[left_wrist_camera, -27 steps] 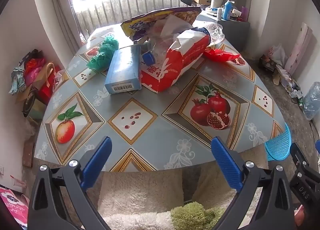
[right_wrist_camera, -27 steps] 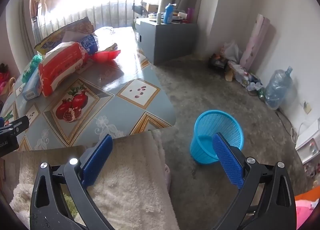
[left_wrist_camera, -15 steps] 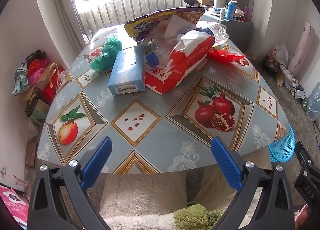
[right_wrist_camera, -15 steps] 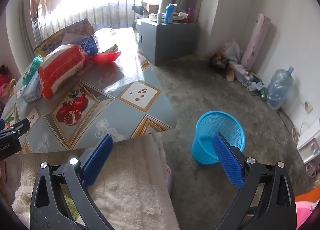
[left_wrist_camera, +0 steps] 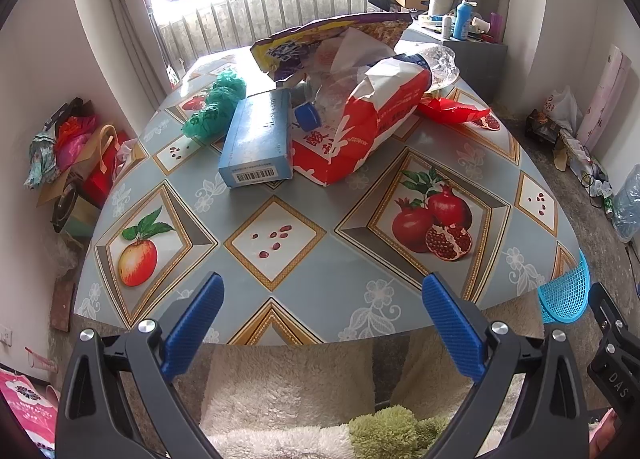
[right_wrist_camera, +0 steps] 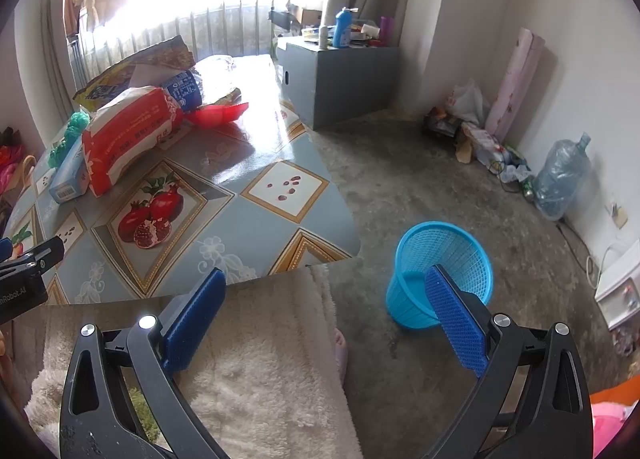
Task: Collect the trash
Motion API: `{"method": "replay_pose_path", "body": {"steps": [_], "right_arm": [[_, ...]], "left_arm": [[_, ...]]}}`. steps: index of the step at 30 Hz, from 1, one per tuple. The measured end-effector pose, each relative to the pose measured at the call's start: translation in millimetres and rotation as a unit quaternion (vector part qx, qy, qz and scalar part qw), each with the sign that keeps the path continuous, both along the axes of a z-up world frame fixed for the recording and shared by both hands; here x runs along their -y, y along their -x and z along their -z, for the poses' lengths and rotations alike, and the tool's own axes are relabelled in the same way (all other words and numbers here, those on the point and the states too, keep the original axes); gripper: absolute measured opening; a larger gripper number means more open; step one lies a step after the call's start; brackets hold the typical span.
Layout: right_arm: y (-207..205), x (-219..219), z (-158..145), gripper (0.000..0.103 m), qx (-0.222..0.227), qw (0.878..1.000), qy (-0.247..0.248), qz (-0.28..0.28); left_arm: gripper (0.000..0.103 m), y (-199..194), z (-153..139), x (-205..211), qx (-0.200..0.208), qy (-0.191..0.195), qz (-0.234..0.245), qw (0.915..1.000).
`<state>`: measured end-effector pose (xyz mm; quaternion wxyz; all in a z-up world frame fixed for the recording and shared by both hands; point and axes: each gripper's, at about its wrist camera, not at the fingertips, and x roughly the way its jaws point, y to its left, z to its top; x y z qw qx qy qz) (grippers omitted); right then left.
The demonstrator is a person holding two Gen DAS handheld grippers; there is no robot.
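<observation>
Trash is piled at the far side of the table: a blue carton, a red and white bag, a green plastic bag, a red wrapper, a purple snack bag and a clear bottle with a blue cap. My left gripper is open and empty over the table's near edge. My right gripper is open and empty, off the table's right side. A blue mesh bin stands on the floor behind its right finger.
A shaggy cream cloth lies below both grippers. A grey cabinet with bottles stands behind the table. A water jug and clutter line the right wall. Bags sit on the floor left of the table.
My left gripper has moved forward toward the table, so the trash pile looks nearer. My right gripper has barely moved. Both stay open.
</observation>
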<state>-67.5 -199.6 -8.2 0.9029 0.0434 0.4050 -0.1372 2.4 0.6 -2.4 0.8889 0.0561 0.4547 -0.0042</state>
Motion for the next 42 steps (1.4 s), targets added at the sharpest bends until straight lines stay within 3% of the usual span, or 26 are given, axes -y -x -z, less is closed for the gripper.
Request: {"method": "replay_pose_path", "body": {"steps": [42], "right_arm": [[-3.1, -4.8, -1.1, 0.095, 0.0, 1.0, 0.006, -0.004]], "left_arm": [[0.097, -0.8, 3.6, -6.6, -0.006, -0.003, -0.004, 1.0]]}}
